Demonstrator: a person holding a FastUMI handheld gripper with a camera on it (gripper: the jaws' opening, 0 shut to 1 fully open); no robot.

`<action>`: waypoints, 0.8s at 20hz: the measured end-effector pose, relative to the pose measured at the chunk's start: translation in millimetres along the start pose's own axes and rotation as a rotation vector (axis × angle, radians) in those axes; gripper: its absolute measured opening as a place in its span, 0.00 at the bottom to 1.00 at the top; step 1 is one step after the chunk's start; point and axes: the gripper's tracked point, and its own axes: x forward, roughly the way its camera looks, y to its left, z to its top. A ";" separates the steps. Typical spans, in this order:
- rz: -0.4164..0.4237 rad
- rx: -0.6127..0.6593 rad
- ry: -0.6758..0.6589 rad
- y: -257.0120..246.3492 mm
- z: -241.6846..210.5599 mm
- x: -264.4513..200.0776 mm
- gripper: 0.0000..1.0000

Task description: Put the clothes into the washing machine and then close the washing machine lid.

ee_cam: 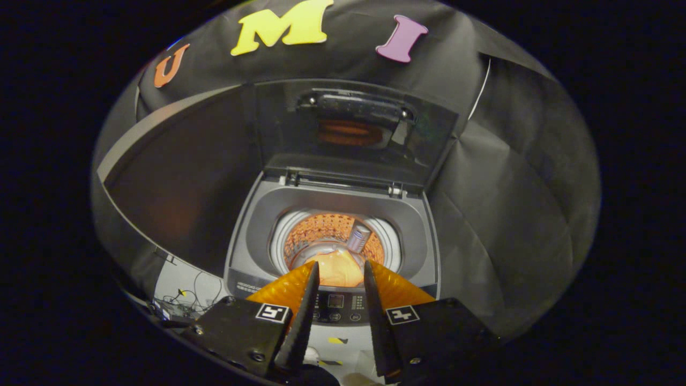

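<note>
Top-loading washing machine [252, 225] viewed from above and in front, along the tongs [341, 271]. The lid [278, 123] stood raised, hinged at the rear of the machine and leaning back toward the booth wall, with a dark handle [356, 104] near its upper edge and a warm reflection in its glass just below that handle. The drum [335, 228] lay open beneath it, its perforated wall lit orange. An orange garment [336, 268] rested inside the drum, against the near side of the opening, and a small pale cylindrical fitting [358, 237] stood beside it toward the right of the drum. The tongs hovered over the front of the machine, above the control panel [336, 306]; the two fingers were held partly apart, with a clear gap between the tips and nothing gripped. The garment appeared through that gap, beyond and below the tips, not touched by either finger. Loose cables [185, 300] lay on a pale surface to the left of the machine.
</note>
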 end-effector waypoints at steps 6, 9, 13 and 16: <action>-0.031 0.008 -0.104 12.9 28.3 -61.6 0.52; -0.062 0.000 -0.164 14.4 51.5 -92.5 0.52; -0.102 0.037 -0.223 10.5 85.6 -123.2 0.53; -0.102 0.073 -0.247 8.2 112.4 -128.6 0.53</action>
